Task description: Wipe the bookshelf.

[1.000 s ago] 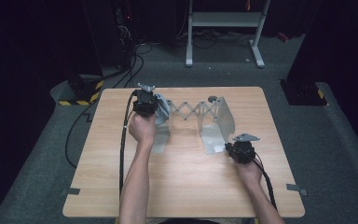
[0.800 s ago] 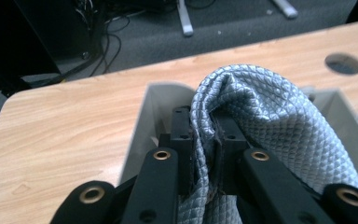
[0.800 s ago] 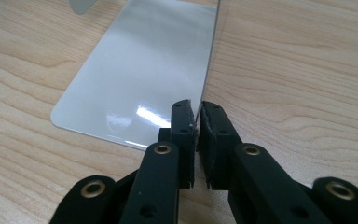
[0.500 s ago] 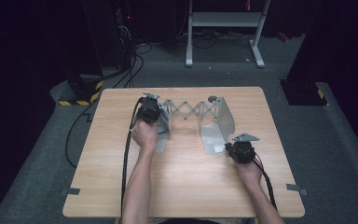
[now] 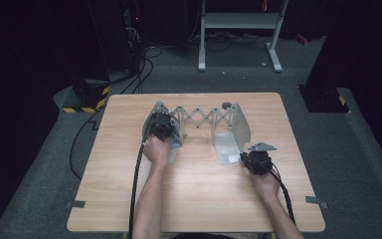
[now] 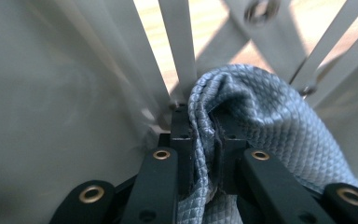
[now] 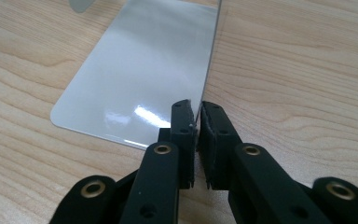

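Left claw: Your left gripper [image 6: 204, 154] is pinching a grey cloth [image 6: 265, 121]. The two jaws press on a fold of it.
Cloth: The grey cloth has a bumpy diamond pattern. It bunches up over the jaws and hangs off to one side. It sits right against the metal rack [image 5: 199, 122], close to its thin crossing bars [image 6: 182, 42].
Left hand: Your left hand [image 5: 157, 148] holds the gripper at the left end plate [image 5: 160, 110] of the rack, on the far left part of the table [image 5: 119, 199].
Right claw: Your right gripper [image 7: 198, 116] is pressed together on the thin edge of the right end plate [image 7: 140, 79]. The jaws pinch the shiny metal sheet at its near corner.
Right plate: This plate is smooth and silver, with round corners. In the right gripper view its flat part lies on the wood.
Right hand: Your right hand [image 5: 265, 180] holds that gripper near the right side of the table, just near of the plate.
Rack: The rack is a fold-out one. Two silver end plates are joined by zigzag bars [image 5: 204, 118]. It stands on the far middle of the wooden table.
Cables: A black cable [image 5: 138, 169] runs along your left arm. Another runs by your right wrist.
Floor: Grey carpet lies around the table.
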### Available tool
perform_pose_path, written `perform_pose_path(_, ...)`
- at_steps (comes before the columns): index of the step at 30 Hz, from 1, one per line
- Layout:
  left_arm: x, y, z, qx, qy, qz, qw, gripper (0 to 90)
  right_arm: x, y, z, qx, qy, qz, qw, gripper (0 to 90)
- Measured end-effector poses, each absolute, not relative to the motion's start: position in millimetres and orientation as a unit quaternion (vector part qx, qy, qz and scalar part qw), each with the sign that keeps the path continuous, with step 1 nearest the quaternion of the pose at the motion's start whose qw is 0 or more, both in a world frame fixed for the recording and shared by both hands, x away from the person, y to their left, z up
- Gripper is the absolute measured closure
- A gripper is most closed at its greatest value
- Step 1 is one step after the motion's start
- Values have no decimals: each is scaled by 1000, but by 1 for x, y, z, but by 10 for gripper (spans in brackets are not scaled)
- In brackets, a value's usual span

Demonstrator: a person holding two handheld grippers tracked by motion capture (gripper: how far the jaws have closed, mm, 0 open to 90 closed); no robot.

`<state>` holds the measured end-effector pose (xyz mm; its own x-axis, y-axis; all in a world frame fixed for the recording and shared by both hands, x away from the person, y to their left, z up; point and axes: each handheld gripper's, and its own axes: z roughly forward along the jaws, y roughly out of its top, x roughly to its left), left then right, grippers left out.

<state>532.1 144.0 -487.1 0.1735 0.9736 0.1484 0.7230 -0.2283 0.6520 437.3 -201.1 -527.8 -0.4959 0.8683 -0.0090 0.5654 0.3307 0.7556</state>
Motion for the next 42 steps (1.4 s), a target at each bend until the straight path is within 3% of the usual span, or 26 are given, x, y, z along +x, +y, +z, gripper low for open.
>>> perform_pose_path(5, 529, 144, -487, 731, 575, 282, 237, 807, 437, -201, -528, 455, 788, 357, 212, 845)
perform_pose_path(21, 508, 131, -430, 727, 516, 268, 366, 806, 437, -201, -528, 456, 787, 357, 212, 845)
perform_pose_path(27, 500, 134, -417, 726, 504, 271, 381, 805, 437, -201, -528, 455, 787, 357, 213, 844)
perform_pose_path(32, 504, 132, -426, 734, 506, 258, 372, 806, 437, -201, -528, 454, 788, 356, 214, 844)
perform_pose_path(42, 522, 127, -479, 755, 536, 207, 316, 806, 437, -201, -528, 455, 787, 357, 213, 844)
